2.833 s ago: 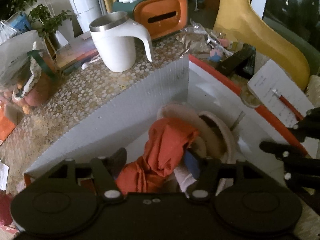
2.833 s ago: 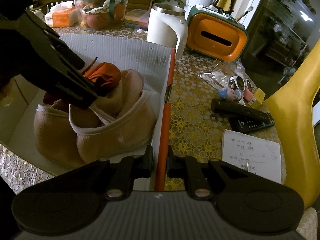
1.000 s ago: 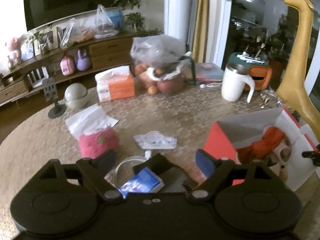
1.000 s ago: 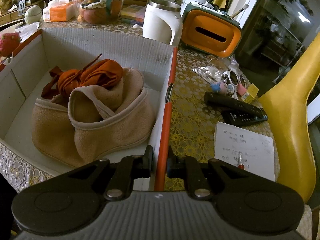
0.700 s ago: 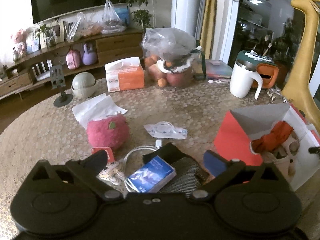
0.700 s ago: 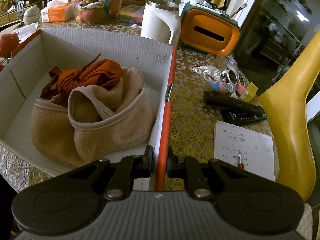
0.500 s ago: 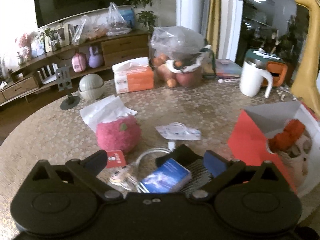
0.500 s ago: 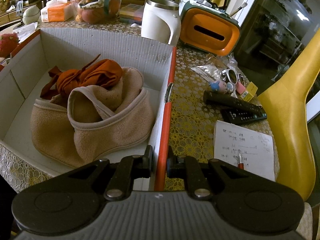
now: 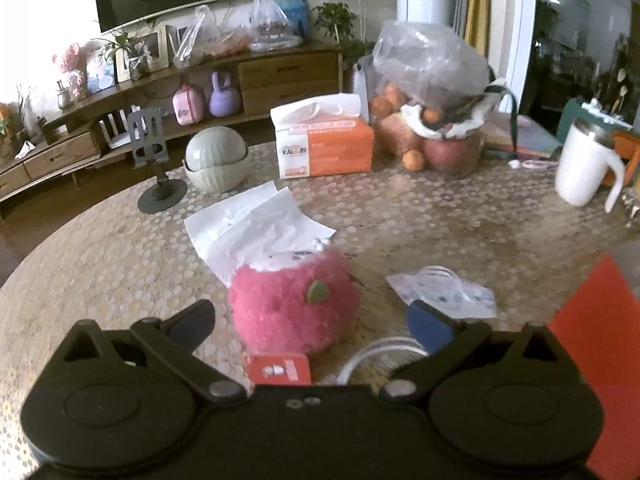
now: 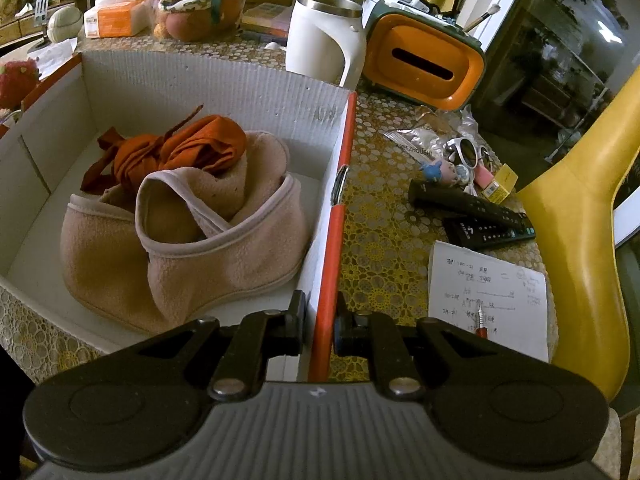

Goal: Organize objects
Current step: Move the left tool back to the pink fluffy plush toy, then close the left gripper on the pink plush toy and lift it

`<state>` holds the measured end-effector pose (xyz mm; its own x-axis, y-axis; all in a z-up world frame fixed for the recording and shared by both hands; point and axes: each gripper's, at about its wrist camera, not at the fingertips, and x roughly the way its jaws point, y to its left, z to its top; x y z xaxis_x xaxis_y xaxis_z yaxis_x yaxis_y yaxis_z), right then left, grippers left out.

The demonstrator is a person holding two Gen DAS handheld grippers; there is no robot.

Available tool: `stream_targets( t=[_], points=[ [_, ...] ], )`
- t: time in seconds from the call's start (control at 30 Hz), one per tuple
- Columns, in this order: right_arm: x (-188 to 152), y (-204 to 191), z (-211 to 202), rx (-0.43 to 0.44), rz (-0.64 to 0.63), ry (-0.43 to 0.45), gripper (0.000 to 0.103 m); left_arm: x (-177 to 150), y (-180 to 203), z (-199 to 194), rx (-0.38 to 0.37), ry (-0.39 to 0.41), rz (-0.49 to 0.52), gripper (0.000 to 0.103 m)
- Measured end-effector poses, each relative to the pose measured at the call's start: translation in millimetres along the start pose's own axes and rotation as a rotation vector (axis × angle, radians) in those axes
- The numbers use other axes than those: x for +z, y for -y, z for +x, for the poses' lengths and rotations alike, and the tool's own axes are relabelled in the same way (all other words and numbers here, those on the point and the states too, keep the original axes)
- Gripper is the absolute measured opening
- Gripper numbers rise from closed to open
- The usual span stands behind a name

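Left wrist view is showing the left gripper (image 9: pixel 310 322) hanging released above the table (image 9: pixel 420 216), its jaws spread wide with nothing between the pads. A pink plush toy (image 9: pixel 294 300) is sitting on the table straight ahead of the gap, framed by the two fingers and touching neither. White tissue sheets (image 9: pixel 248 224) are lying just behind the plush toy, partly tucked under it. A small red card (image 9: pixel 279 368) is lying just in front of the plush toy, a white cable (image 9: pixel 376 354) is curling to its right, and a clear packet (image 9: pixel 444 290) is resting a little farther right. Behind the plush toy, an orange tissue box (image 9: pixel 326 144) is standing near a bag of fruit (image 9: pixel 434 120), and a white mug (image 9: pixel 586 168) is standing well off to the right. A red box flap (image 9: pixel 600 352) is cutting into the lower right edge.

Right wrist view is showing the right gripper (image 10: pixel 320 328) clenched on the orange-edged side wall of the cardboard box (image 10: pixel 332 240), one finger inside the box and one outside. Inside the box, a beige fleece garment (image 10: pixel 192 248) is lying bundled on the floor, with an orange cloth (image 10: pixel 176 152) resting on top of it toward the back wall. To the right of the box, two black remotes (image 10: pixel 480 216) and a notepad (image 10: pixel 488 300) with a pen are lying on the table. Behind the box, the white mug (image 10: pixel 324 40) is standing beside an orange case (image 10: pixel 424 62). The plush toy (image 10: pixel 16 80) is showing at the far left, outside the box.
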<state>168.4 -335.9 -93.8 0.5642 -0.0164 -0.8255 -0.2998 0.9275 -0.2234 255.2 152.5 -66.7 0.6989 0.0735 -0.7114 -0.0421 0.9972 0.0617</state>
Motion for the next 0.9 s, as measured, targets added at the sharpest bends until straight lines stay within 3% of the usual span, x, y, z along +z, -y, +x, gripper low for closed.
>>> stream_targets(
  t=[0.6, 0.73, 0.9],
  points=[
    [4, 1, 4, 0.017, -0.013, -0.025, 0.013, 6, 1, 71, 0.067, -0.070, -0.007, 0.101],
    [4, 1, 5, 0.019, -0.010, -0.027, 0.013, 6, -1, 72, 0.084, -0.061, -0.017, 0.086],
    [4, 1, 6, 0.017, -0.005, -0.028, 0.013, 8, -5, 68, 0.081, -0.061, -0.030, 0.079]
  ],
)
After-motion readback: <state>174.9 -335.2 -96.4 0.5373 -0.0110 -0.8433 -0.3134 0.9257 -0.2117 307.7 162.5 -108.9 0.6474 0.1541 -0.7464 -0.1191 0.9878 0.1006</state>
